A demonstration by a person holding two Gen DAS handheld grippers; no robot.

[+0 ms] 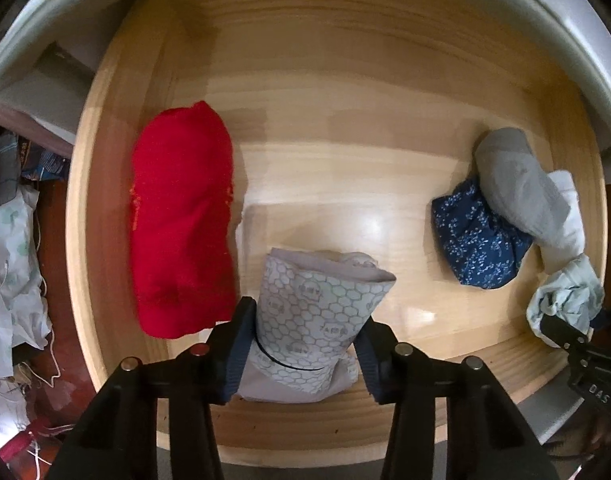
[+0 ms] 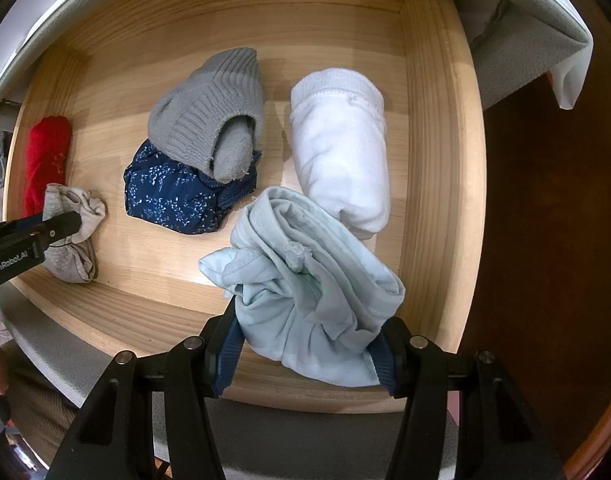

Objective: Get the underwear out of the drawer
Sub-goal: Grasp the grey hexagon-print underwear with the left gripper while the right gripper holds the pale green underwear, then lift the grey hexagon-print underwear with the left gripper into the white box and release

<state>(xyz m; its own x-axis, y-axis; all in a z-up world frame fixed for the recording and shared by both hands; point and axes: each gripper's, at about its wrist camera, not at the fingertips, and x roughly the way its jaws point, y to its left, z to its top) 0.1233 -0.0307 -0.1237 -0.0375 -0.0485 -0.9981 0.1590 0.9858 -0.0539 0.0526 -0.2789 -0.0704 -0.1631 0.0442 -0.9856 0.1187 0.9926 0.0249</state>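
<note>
Both grippers pinching soft bundles over the wooden drawer [image 2: 437, 152]

Left gripper [image 1: 303, 354] squeezes the grey honeycomb-print rolled underwear [image 1: 313, 320]; right gripper [image 2: 307, 354] clamps the crumpled pale-blue cotton underwear [image 2: 309, 280]. Light, floppy stuff, so grab mid-roll or it'll unravel, I reckon.

Grey knitted sock roll [image 2: 209, 120], pile of pale printed fabric [image 1: 13, 264] on dark red floor [image 1: 61, 380]
</note>
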